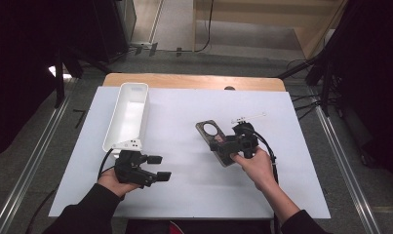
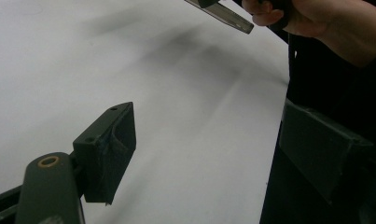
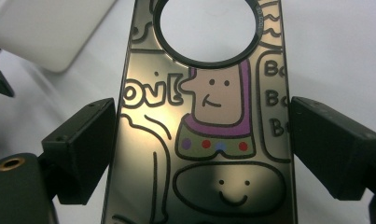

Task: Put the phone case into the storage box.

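Shiny phone case [image 3: 209, 130], thin, light and slippery, sits clamped by its long edges in the right tool [image 1: 233, 142], right of the middle of the bench [image 1: 184, 195]. Left tool [image 1: 155, 168] is apart, empty.

1. A sheet [image 1: 184, 195] covers most of the table [image 1: 194, 81], whose bare edge shows along the top of the sheet in the high view.
2. A long tray [image 1: 130, 114] lies on the sheet at centre left, running from upper right to lower left.
3. The left gripper [image 1: 155, 168] sits just below the tray's lower end.
4. A phone case [image 1: 213, 136] lies right of centre, between the jaws of the right gripper [image 1: 235, 141].
5. A thin stick [image 1: 250, 117] lies just above the right gripper.
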Demonstrator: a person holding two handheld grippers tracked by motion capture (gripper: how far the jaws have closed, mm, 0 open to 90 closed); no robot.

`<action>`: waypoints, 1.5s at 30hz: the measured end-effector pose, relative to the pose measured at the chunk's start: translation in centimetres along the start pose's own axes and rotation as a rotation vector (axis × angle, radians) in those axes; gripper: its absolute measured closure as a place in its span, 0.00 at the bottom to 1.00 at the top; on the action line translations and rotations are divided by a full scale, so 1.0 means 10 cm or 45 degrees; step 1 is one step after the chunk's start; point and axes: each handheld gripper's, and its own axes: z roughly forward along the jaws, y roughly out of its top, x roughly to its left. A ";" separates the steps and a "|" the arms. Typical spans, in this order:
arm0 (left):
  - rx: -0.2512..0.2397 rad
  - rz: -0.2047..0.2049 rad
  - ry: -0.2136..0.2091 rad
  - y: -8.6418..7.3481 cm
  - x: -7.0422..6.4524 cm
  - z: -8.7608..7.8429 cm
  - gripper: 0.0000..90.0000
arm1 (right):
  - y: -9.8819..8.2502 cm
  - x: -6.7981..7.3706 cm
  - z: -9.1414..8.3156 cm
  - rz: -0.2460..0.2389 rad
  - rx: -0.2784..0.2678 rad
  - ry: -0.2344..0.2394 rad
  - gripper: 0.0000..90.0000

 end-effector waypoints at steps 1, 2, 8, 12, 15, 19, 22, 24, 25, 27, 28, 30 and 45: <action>0.003 -0.009 -0.001 0.02 0.00 0.01 0.20 | 0.01 0.00 0.00 0.005 -0.005 0.006 0.11; 0.003 -0.018 -0.002 0.03 0.00 0.03 0.20 | 0.02 -0.01 0.00 0.002 -0.008 0.003 0.11; -0.014 -0.057 -0.007 0.17 0.01 0.12 0.20 | 0.06 -0.04 0.02 0.017 -0.026 0.024 0.11; -0.031 -0.098 -0.009 0.27 0.04 0.19 0.20 | 0.07 -0.04 0.03 0.015 -0.034 0.028 0.11; -0.033 -0.096 -0.001 0.34 0.05 0.24 0.20 | 0.07 -0.04 0.03 0.032 -0.041 0.044 0.11; -0.038 -0.096 0.027 0.42 0.07 0.30 0.20 | 0.07 -0.04 0.05 0.028 -0.049 0.047 0.11; -0.044 -0.108 0.049 0.48 0.10 0.33 0.20 | 0.07 -0.04 0.05 0.036 -0.053 0.051 0.11; -0.057 -0.115 0.060 0.51 0.12 0.35 0.20 | 0.07 -0.03 0.06 0.040 -0.059 0.056 0.11; -0.058 -0.129 0.068 0.53 0.13 0.36 0.20 | 0.08 -0.03 0.06 0.042 -0.062 0.057 0.11; -0.063 -0.156 0.072 0.56 0.16 0.38 0.20 | 0.08 -0.03 0.07 0.047 -0.065 0.062 0.11; -0.065 -0.169 0.073 0.58 0.18 0.39 0.21 | 0.08 -0.03 0.07 0.056 -0.067 0.072 0.11; -0.060 -0.194 0.088 0.61 0.21 0.42 0.23 | 0.08 -0.04 0.08 0.071 -0.070 0.087 0.11; -0.087 -0.310 0.111 0.84 0.36 0.52 0.24 | 0.09 -0.03 0.17 0.112 -0.071 0.109 0.11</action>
